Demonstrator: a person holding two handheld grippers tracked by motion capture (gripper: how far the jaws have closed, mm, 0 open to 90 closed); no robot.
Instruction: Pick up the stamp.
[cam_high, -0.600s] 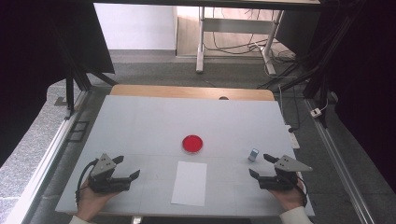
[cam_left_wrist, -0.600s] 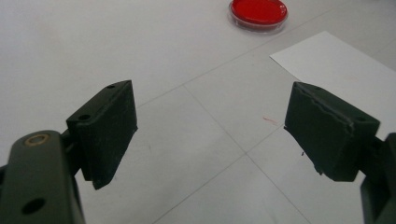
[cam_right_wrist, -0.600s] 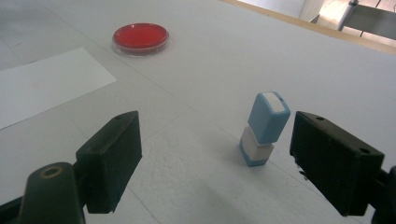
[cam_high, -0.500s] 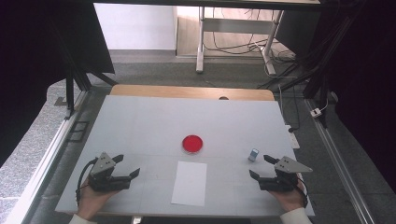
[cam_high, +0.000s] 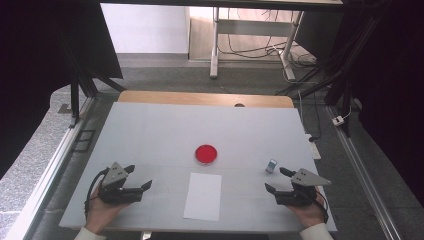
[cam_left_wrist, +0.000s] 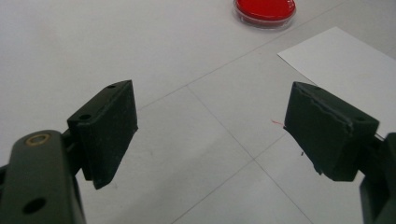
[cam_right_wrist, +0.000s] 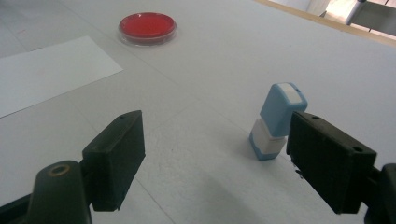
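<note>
Blue-and-white, a small stamp (cam_right_wrist: 277, 122) is seen upright on the white worktop (cam_high: 150, 130), just beyond the right claw (cam_high: 281, 181), whose jaws are spread wide and empty. The left claw (cam_high: 138, 178) is likewise held wide open on nothing, a paper sheet (cam_high: 203, 196) and red dish (cam_high: 206, 154) lying between them

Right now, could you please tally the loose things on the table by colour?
Red: 1, the round dish
White: 1, the paper sheet
Blue and white: 1, the small stamp
Total: 3
</note>
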